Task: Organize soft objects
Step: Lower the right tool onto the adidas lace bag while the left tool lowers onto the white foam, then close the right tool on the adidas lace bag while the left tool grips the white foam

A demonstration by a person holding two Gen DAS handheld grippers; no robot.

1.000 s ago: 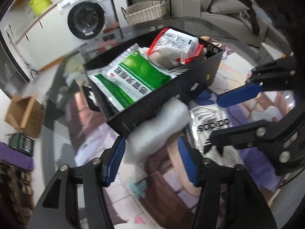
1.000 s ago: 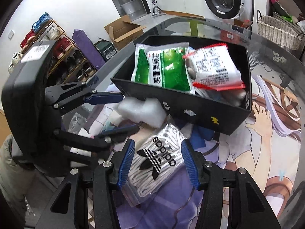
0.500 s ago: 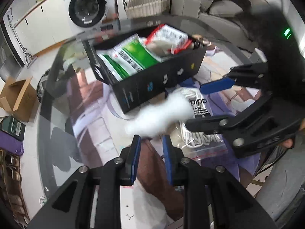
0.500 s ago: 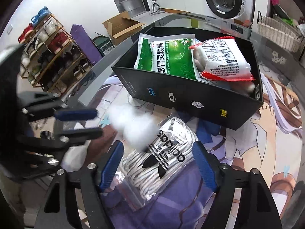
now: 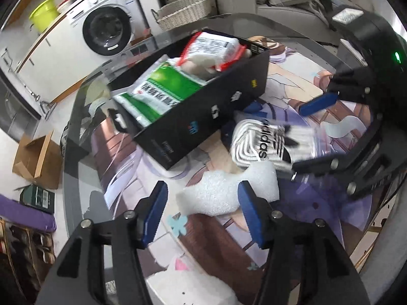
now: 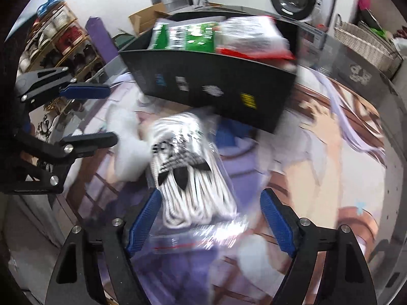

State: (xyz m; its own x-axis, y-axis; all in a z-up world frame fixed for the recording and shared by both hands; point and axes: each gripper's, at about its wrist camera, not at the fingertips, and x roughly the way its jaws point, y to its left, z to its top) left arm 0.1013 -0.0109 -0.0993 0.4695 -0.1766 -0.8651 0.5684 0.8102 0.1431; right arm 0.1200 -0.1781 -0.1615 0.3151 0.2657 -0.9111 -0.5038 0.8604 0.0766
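The left gripper [image 5: 202, 211] was pinched almost shut half a second ago, with the white foam piece [image 5: 226, 193] just past its tips. Now its blue fingers [image 5: 155, 213] are wide open, and the foam lies on the picture mat [image 5: 292, 81] between them, touching neither as far as I can see. So the foam is let go, or not grabbed yet, and it still has to go into the black box [image 5: 203, 122].

The right gripper [image 6: 209, 221] is spread wide too, holding nothing. The clear bag of white rope [image 6: 193, 178] lies between its fingers (this view is shaky and blurred). The bag sits on the mat in front of the box, touching the foam.

The bag says "adidas" with the black leaf logo [image 5: 277, 142]. In the box lie a green packet [image 5: 162, 94] and a red-edged packet [image 5: 213, 48], both with Chinese writing too small for me to read. The box side has small stickers.
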